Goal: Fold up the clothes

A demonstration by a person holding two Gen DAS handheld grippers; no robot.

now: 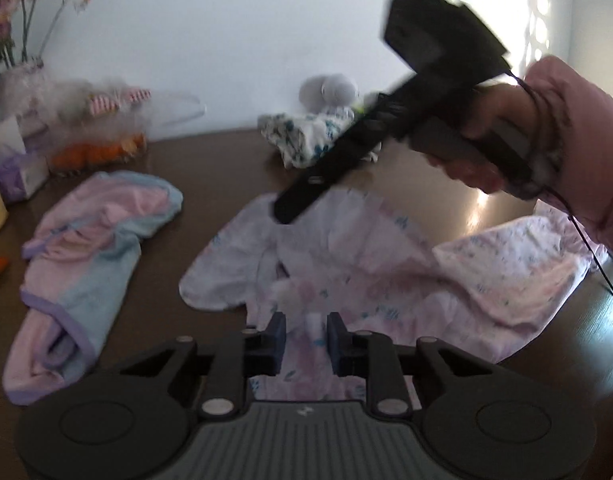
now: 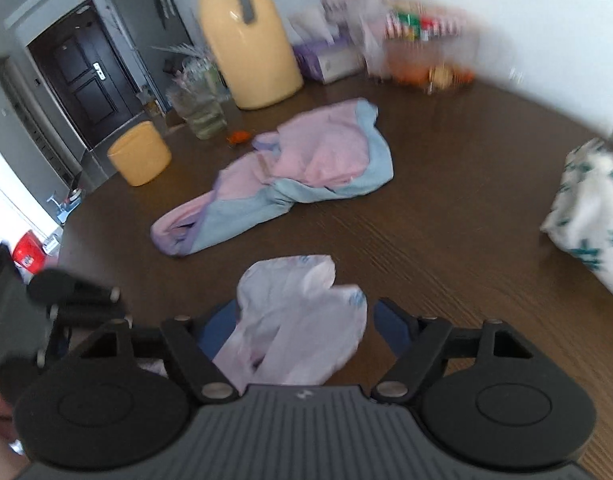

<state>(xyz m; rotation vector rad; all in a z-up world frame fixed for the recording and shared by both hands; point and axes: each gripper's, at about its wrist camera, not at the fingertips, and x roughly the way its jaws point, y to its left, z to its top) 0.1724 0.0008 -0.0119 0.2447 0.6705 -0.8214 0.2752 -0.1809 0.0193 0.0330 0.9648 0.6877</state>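
Left wrist | left gripper point(image 1: 306, 334) pinches floral garment point(image 1: 386, 264) | right gripper point(image 2: 302, 330) spread around it

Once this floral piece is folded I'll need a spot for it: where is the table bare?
Bare wood lies between the pink-and-blue garment and the folded leaf-print cloth, reaching back toward the wall. The back left is crowded: yellow jug, yellow cup, glass vase, tissue box, snack basket. The floral garment fills the near middle.
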